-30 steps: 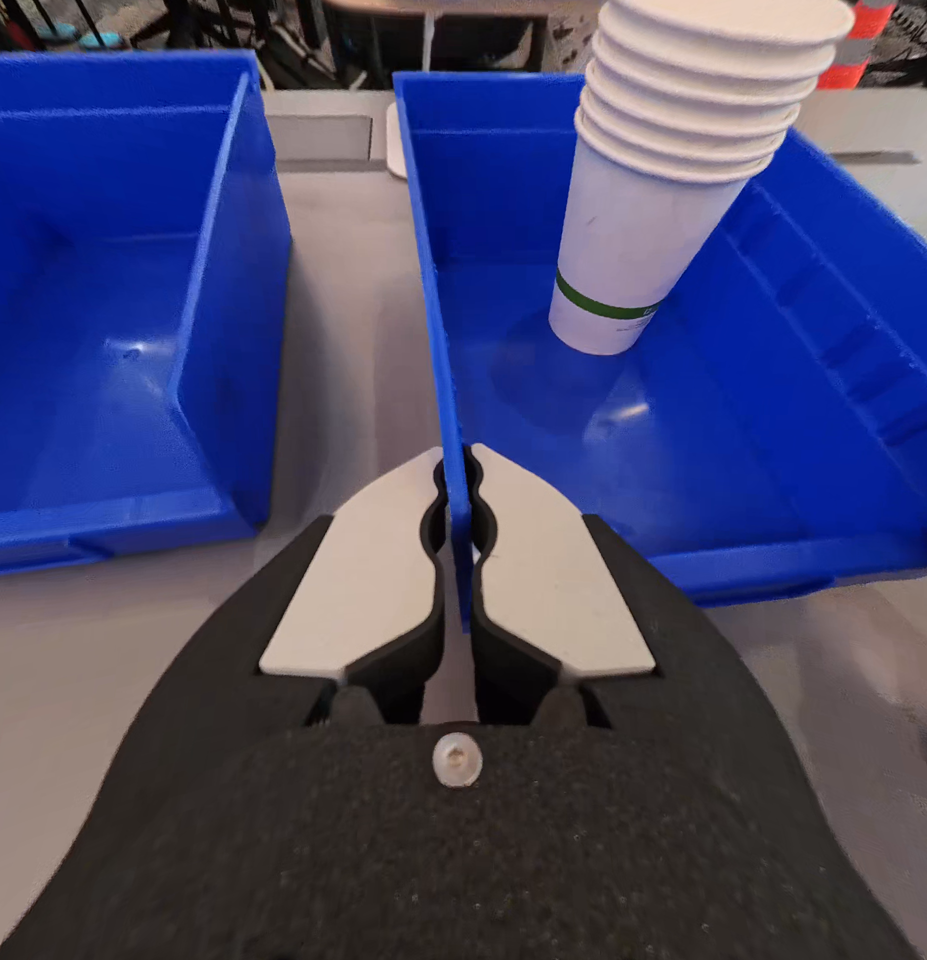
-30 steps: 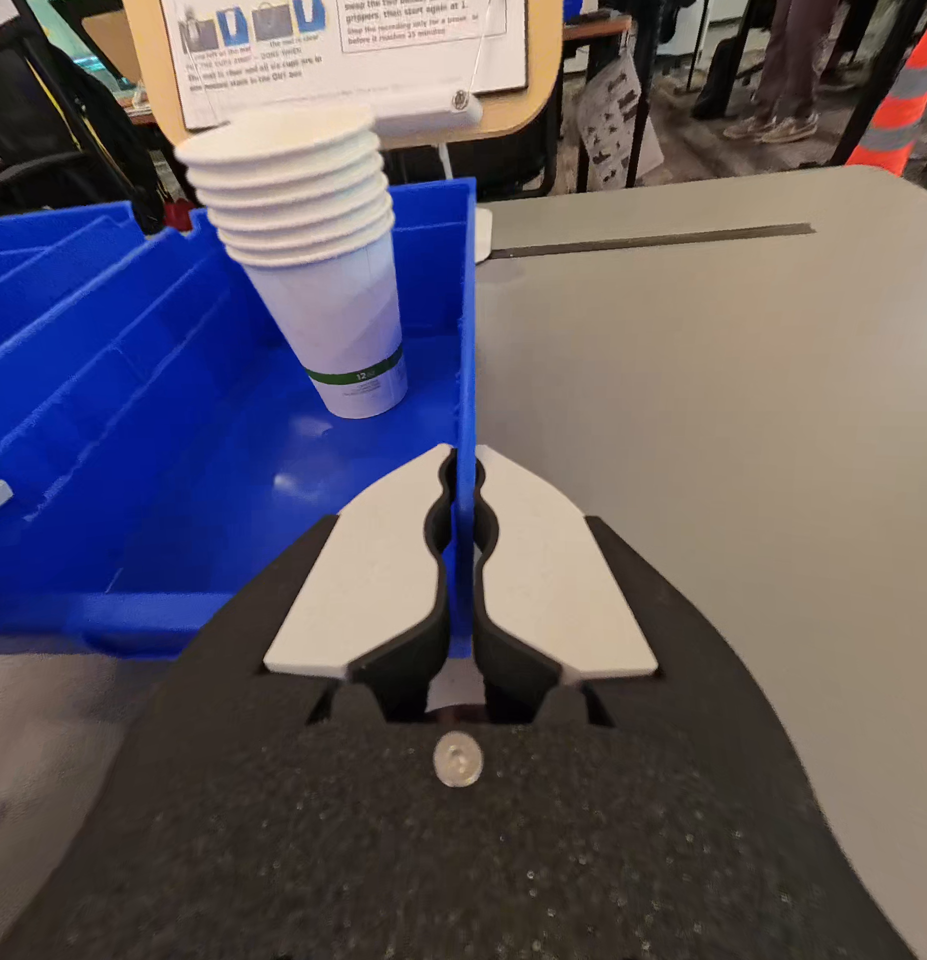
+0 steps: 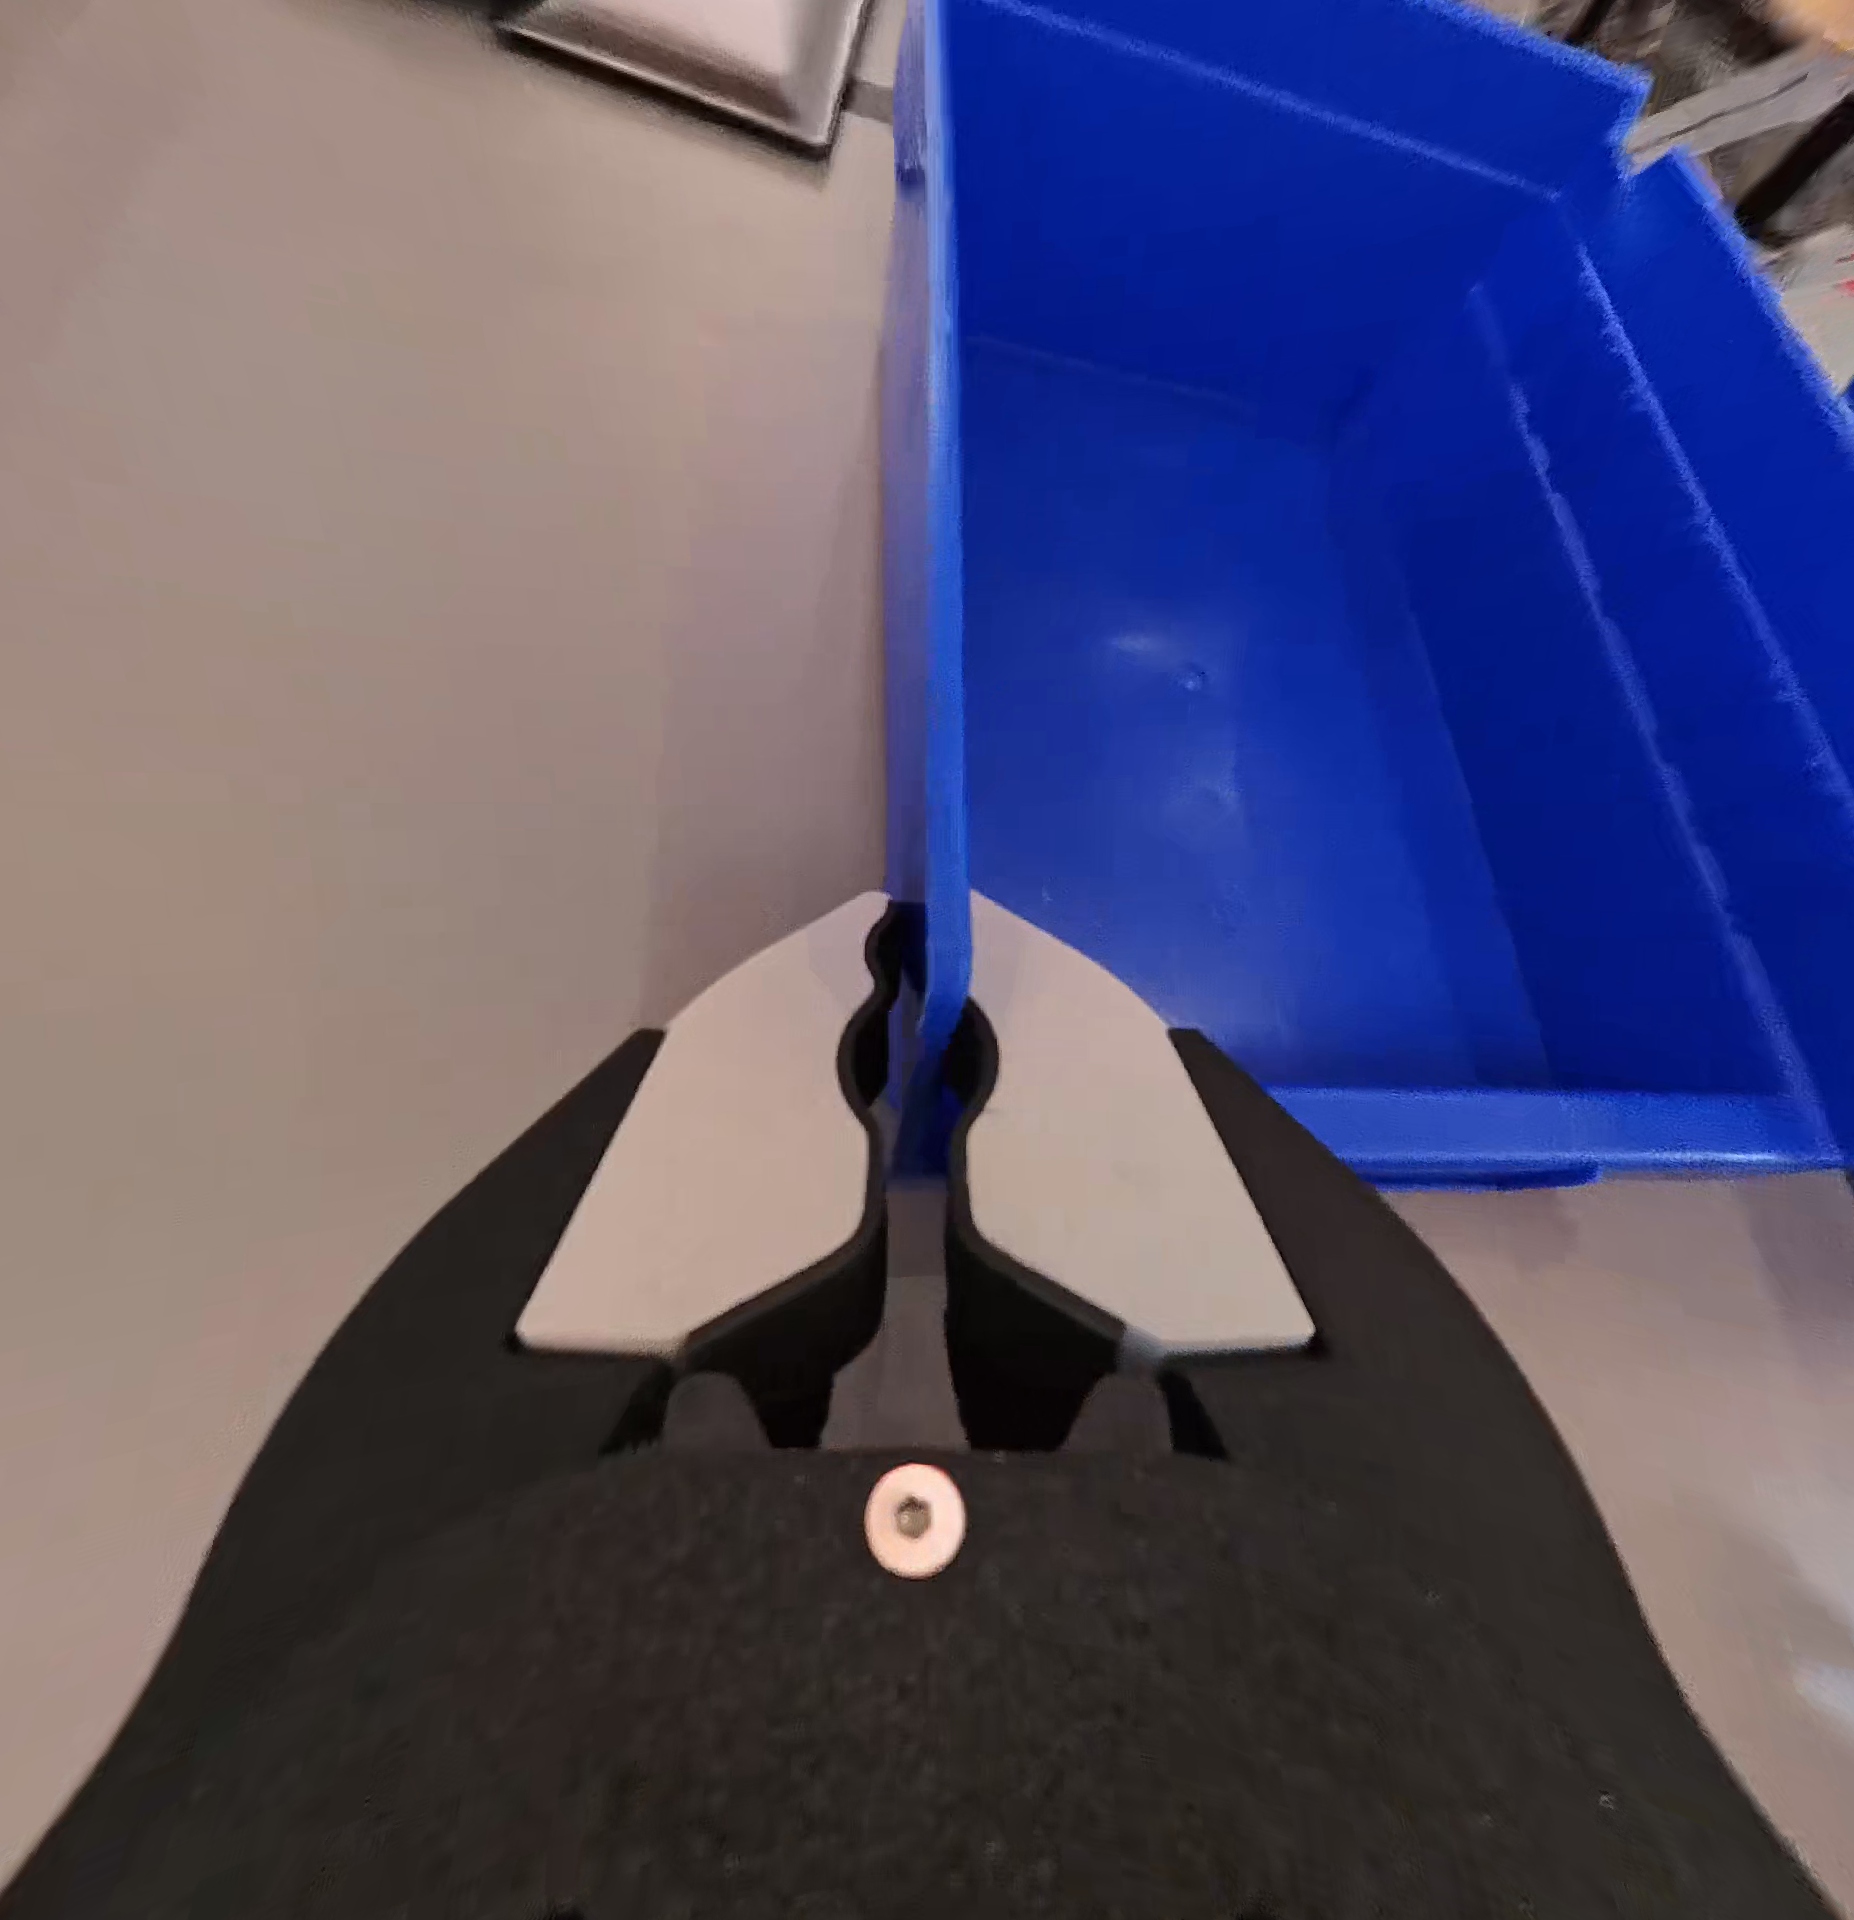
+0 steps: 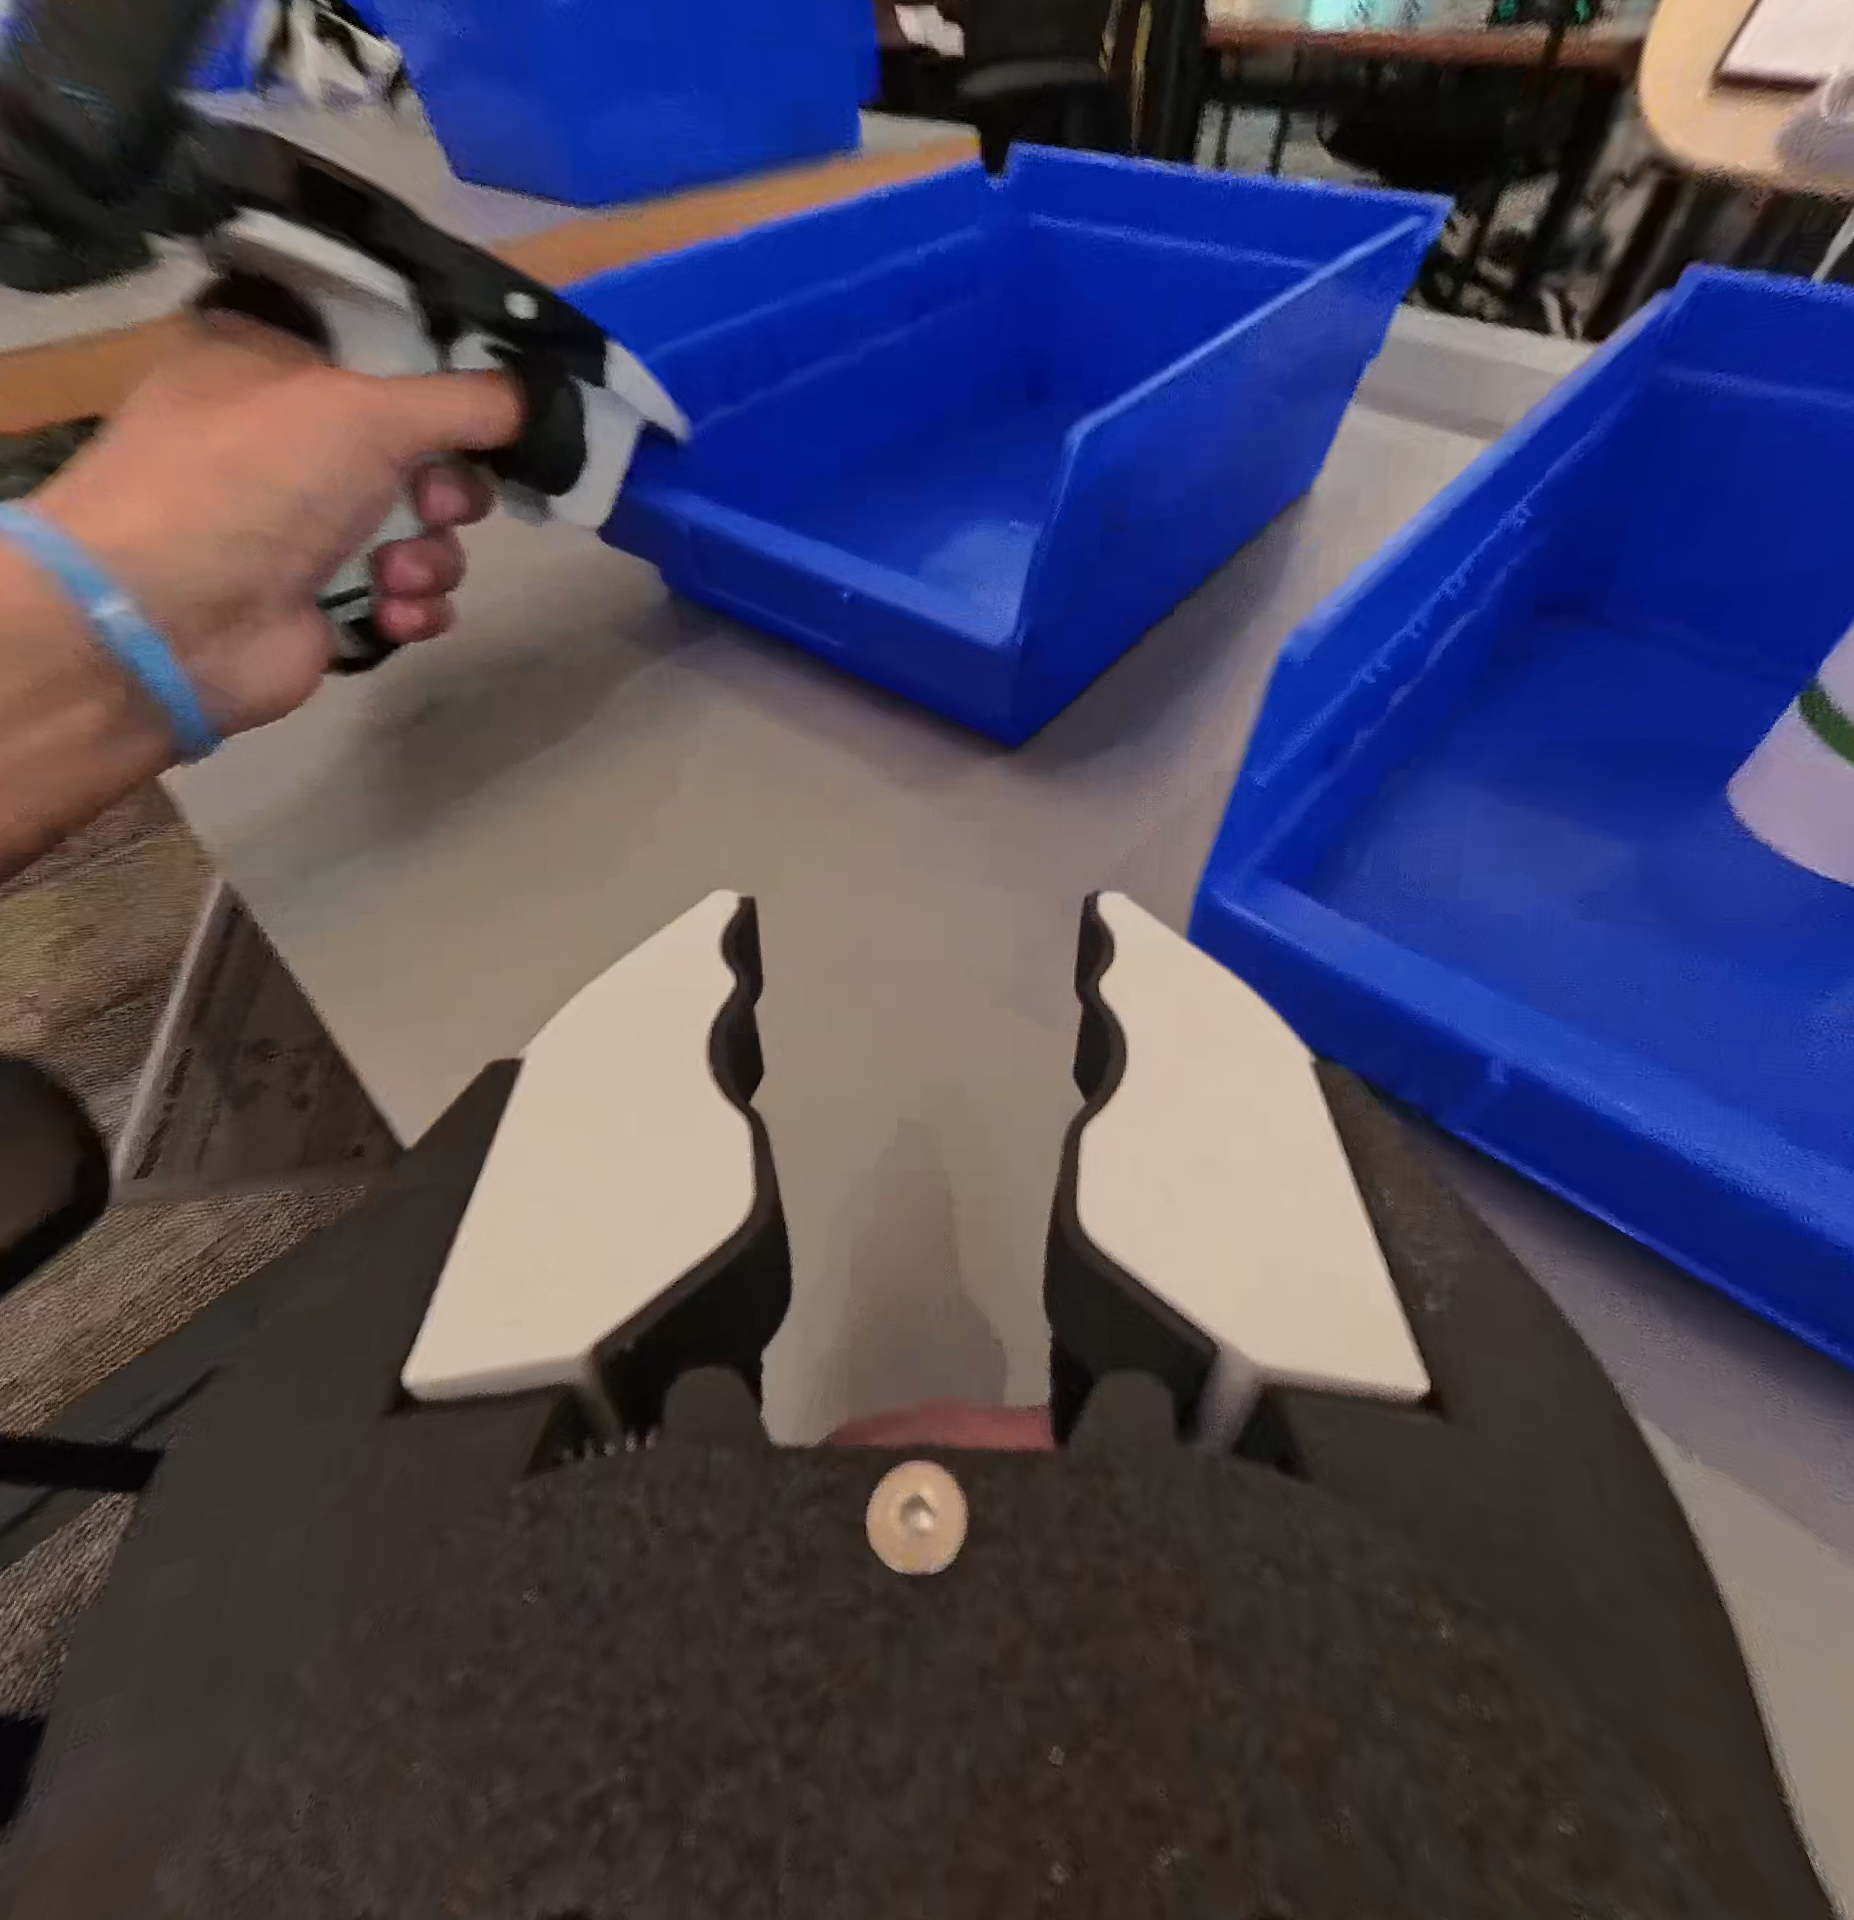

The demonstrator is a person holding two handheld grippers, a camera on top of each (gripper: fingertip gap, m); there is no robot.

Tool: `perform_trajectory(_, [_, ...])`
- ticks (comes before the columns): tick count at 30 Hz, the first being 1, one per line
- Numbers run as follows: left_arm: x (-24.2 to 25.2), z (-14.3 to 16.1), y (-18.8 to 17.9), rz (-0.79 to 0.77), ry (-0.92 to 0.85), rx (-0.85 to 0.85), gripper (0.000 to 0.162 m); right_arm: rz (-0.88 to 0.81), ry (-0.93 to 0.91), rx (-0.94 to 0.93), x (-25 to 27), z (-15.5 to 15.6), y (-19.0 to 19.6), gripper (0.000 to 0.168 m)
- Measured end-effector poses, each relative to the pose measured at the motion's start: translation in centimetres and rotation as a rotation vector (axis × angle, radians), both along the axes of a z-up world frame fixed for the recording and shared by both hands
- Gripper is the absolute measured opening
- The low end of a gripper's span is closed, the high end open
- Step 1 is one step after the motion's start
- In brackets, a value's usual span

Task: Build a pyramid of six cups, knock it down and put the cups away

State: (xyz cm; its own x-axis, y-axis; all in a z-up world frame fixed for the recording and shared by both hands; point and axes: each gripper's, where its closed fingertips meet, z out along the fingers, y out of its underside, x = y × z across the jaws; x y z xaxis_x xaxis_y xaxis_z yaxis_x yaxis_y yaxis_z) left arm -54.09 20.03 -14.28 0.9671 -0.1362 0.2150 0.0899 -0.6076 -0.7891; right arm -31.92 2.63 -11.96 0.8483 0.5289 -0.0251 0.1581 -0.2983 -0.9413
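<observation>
Right gripper has let go, jaws apart; left gripper now clamps the empty bin's wall, probably repositioning it.

Bare table between two bins.

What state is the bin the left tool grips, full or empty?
Empty. The bin shows only bare blue floor in both views; the left tool is clamped on its side wall.

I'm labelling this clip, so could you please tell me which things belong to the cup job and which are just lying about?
Job: cup stack, bin holding it, empty bin, left gripper shut on its wall, open right gripper.
Lying about: far blue bin, dark table plate.
</observation>
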Motion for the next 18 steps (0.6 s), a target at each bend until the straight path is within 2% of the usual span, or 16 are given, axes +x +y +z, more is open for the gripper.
perform_trajectory(7, [-0.5,0.0,-10.3,0.072,0.052,0.034,0.006,-0.167,0.049,-0.041,-3.9,-0.5,3.8,0.050])
perform_trajectory(8, [-0.5,0.1,-11.8,0.076,0.042,0.041,0.006,-0.181,0.059,-0.050,-4.3,-0.6,4.0,0.046])
perform_trajectory(10, [-0.9,0.1,-14.5,0.086,0.039,0.050,0.006,-0.214,0.063,-0.073,-4.9,-1.0,3.9,0.014])
perform_trajectory(12, [-1.3,0.2,-16.6,0.096,0.046,0.063,0.007,-0.204,0.014,-0.040,-5.2,-0.4,3.2,0.008])
perform_trajectory(15, [-1.5,1.8,-18.6,0.109,0.074,0.121,0.009,-0.228,-0.014,0.022,-5.2,1.3,2.1,0.004])
perform_trajectory(18, [-0.6,6.0,-19.3,0.110,0.094,0.290,0.009,-0.245,0.004,0.181,-4.0,6.1,1.4,0.004])
